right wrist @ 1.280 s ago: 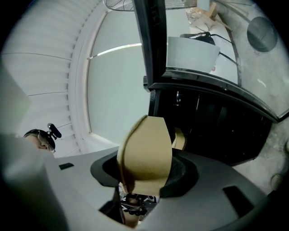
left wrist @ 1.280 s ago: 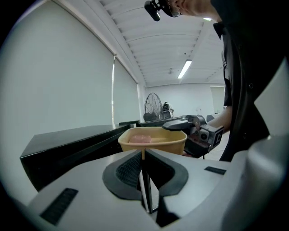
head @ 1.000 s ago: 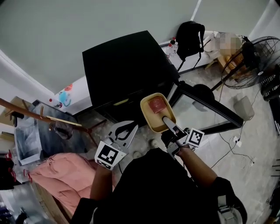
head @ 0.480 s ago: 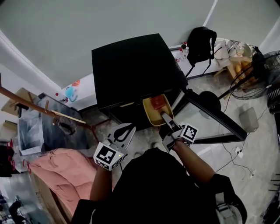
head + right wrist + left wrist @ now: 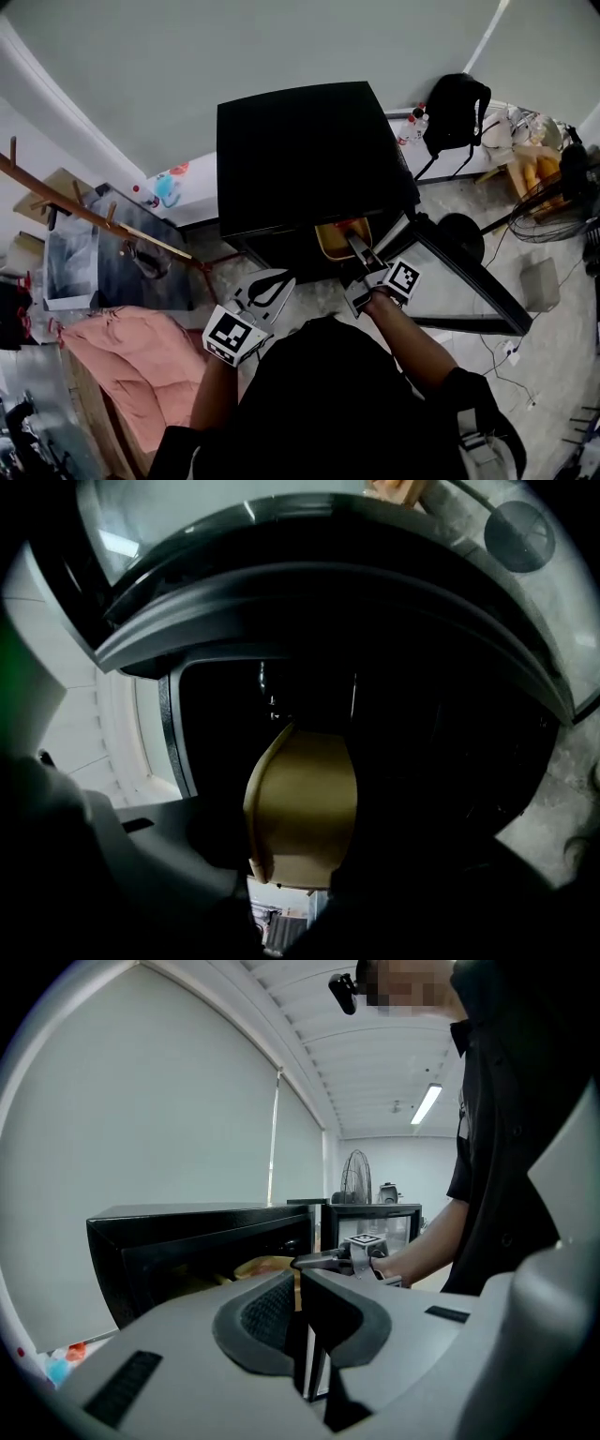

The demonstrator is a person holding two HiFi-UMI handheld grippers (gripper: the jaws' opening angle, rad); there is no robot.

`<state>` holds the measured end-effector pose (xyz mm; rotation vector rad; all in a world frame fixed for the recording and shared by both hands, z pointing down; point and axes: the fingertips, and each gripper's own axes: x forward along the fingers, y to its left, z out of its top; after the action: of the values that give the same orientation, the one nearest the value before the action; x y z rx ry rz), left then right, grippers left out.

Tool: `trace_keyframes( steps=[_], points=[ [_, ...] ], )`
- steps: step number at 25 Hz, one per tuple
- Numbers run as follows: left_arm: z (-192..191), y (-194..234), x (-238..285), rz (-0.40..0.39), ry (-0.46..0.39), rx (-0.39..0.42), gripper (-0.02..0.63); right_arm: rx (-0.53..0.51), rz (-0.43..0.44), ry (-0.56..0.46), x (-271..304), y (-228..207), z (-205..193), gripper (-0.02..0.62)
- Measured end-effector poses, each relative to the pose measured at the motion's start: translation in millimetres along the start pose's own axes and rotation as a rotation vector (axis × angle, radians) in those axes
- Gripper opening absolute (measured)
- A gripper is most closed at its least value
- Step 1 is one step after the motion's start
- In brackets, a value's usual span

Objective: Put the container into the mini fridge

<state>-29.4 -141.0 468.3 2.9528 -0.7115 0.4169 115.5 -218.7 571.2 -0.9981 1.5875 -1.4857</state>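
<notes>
The black mini fridge point(image 5: 309, 155) stands on the floor with its glass door point(image 5: 459, 272) swung open to the right. My right gripper point(image 5: 354, 246) is shut on the near rim of a yellow container point(image 5: 336, 237), which has something red in it and sits half inside the fridge opening. In the right gripper view the container point(image 5: 302, 803) hangs between the jaws of the right gripper point(image 5: 295, 878) against the dark fridge interior. My left gripper point(image 5: 262, 291) is shut and empty, low and left of the opening. From the left gripper point(image 5: 305, 1335), the fridge point(image 5: 187, 1241) and container point(image 5: 261, 1265) lie ahead.
A pink cloth point(image 5: 131, 361) lies at the lower left beside a glass-topped table point(image 5: 70, 267) and a wooden rack point(image 5: 94, 220). A black backpack point(image 5: 457, 108) and a standing fan point(image 5: 553, 197) are at the right. Cables run over the floor at the right.
My right gripper has carried the yellow container forward from in front of the fridge into its opening. The left gripper has stayed shut at about the same place.
</notes>
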Motion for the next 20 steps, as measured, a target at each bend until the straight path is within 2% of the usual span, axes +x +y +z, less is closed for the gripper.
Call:
trace_keyframes(
  steps=[10, 20],
  points=[
    [-5, 7, -7, 0.067, 0.008, -0.054, 0.035, 0.011, -0.012, 0.026, 31, -3, 7, 0.206],
    [-12, 7, -13, 0.13, 0.024, -0.093, 0.035, -0.013, 0.003, 0.012, 38, 3, 12, 0.213]
  ],
)
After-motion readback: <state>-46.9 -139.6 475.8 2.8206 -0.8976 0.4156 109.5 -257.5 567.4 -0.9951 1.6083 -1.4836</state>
